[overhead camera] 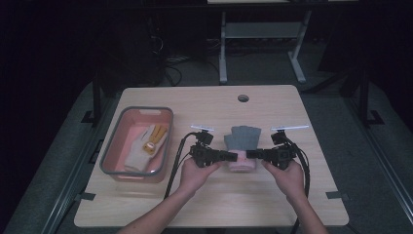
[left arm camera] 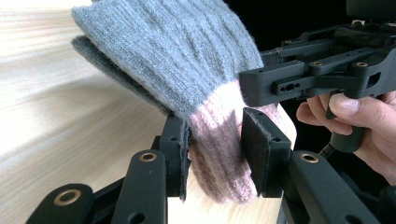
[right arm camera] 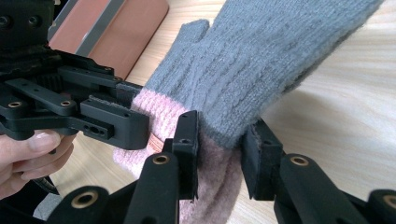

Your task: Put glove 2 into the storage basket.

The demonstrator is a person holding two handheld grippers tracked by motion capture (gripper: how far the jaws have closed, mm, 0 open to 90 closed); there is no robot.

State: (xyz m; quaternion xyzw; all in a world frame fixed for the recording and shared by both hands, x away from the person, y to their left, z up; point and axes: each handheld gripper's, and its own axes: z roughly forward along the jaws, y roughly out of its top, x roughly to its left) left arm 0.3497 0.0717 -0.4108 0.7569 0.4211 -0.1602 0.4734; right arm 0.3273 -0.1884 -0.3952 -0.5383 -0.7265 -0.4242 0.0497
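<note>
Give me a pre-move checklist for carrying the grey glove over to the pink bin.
1. Left hand-held gripper shut on the pink cuff of the grey glove: ok.
2. Right hand-held gripper shut on the cuff: ok.
3. Glove lifted fully off the table: cannot tell.
4. Space left in the pink bin beside the cream glove: ok.
5. Table between glove and bin free of things: ok.
6. Cables free of the bin's rim: cannot tell.

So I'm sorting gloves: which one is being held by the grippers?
The grey glove with pink cuff, gripped at its cuff by both grippers; the cream-and-yellow glove lies in the pink bin.
</note>
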